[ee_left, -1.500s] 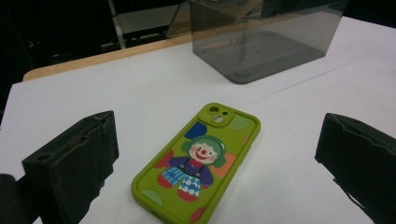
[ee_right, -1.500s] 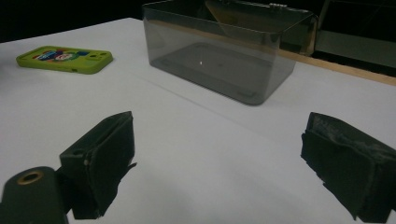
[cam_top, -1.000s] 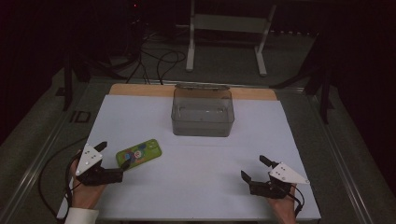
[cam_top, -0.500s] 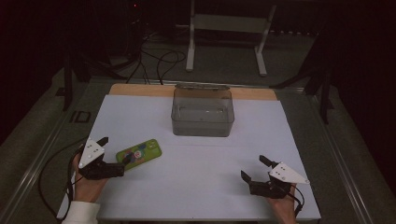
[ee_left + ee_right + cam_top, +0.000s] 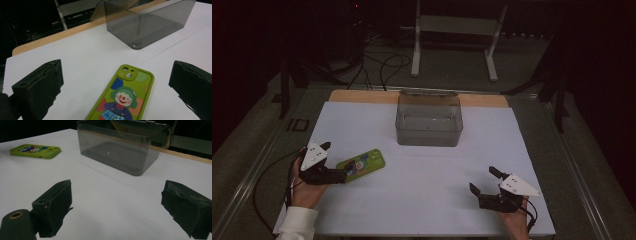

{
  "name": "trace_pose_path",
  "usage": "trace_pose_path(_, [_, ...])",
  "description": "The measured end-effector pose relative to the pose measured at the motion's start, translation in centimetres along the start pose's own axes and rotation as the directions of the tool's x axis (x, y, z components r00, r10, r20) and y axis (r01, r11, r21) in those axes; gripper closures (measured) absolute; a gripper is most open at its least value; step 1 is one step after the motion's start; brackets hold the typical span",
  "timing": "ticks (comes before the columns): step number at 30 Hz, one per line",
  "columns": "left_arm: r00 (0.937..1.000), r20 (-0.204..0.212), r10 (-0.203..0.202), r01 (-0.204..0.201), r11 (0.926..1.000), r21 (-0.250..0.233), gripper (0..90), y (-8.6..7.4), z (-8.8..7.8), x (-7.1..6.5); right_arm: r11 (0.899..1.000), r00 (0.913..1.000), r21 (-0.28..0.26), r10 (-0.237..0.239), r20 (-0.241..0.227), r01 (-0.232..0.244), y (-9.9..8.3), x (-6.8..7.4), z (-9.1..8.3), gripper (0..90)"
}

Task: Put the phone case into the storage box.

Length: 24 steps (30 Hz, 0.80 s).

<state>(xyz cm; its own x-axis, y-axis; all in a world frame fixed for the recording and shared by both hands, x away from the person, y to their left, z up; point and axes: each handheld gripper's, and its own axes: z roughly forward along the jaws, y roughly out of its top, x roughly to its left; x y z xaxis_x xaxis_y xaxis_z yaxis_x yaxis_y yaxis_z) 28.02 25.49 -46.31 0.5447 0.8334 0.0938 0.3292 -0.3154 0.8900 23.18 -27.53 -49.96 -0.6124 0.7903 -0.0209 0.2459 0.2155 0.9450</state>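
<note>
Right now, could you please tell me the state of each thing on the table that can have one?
Left tongs: open, jaws either side of the phone case, not closed on it.
Right tongs: open, holding nothing, apart from everything else.
Phone case: lying flat, clown picture and camera cutout facing up.
Clear box: upright, open-topped, nothing inside.

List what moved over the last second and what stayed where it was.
The left gripper slid toward the green phone case; its open jaws now straddle the case's near end without gripping it. The phone case, the clear box and the open right gripper stayed put.
</note>
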Motion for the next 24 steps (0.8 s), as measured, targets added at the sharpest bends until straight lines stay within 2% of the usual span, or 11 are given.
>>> trace_pose_path(15, [0.9984, 0.042, 0.038, -0.040, 0.9971, 0.064, 0.0, 0.1, 1.6, 0.7, 1.000, 1.0000, 0.004, 0.000, -0.001, 0.000, 0.0, -0.1, 0.1, 9.6])
trace_pose_path(24, [0.9950, 0.063, 0.077, -0.085, 0.9882, 0.128, 0.0, 0.2, 2.4, 0.8, 1.000, 1.0000, 0.005, -0.001, -0.004, 0.001, 0.0, 0.0, 0.1, 9.6])
